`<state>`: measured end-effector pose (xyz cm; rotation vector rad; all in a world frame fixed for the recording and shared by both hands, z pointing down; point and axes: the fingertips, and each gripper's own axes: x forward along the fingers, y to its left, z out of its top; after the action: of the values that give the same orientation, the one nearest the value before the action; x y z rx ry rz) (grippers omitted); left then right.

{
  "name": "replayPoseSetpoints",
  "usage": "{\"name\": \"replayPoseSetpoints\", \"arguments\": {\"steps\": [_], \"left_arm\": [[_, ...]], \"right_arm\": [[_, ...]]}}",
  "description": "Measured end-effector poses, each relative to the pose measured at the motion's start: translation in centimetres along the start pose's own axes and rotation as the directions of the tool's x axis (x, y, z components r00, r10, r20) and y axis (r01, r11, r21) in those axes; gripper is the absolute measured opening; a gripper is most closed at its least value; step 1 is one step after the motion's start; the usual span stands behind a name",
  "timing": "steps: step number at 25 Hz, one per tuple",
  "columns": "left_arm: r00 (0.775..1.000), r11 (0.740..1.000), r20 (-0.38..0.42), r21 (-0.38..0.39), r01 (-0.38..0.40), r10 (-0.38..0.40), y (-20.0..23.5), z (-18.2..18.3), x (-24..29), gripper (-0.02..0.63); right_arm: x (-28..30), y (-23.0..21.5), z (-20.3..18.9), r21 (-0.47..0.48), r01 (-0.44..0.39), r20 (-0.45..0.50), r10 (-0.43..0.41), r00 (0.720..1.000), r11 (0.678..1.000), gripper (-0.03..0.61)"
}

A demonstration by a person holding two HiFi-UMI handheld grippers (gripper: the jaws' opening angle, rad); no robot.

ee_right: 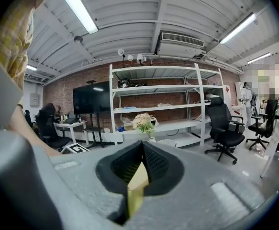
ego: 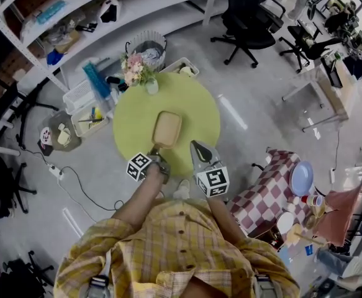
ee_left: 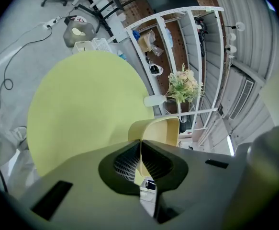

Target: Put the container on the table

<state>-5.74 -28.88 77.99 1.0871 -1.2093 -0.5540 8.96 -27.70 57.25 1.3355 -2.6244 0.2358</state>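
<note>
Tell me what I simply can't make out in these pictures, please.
- Underside of the container: I cannot tell whether it touches the table. The head view looks from above, and in the left gripper view the left hand-held gripper blocks it.
- Right gripper view: the right hand-held gripper covers all of the table but a yellow sliver.
- Head view: the shelf items are too small to name.

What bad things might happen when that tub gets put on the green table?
1. The left gripper pinches the beige container by one thin wall only, so it might tilt or slip before it sits flat on the round table.
2. The flower vase stands at the table's far edge; pushing the container far forward might knock it over.
</note>
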Motion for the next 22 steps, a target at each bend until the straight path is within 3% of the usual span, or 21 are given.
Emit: {"name": "replayPoseSetpoints", "arguments": {"steps": [22], "left_arm": [[0.996,0.995,0.008,0.04,-0.09,0.09,1.8,-0.1,3.4,0.017]], "right_arm": [[-1.2,-1.0,-0.5,0.002,0.014,-0.006,-0.014,1.0,1.0,-0.002]]}}
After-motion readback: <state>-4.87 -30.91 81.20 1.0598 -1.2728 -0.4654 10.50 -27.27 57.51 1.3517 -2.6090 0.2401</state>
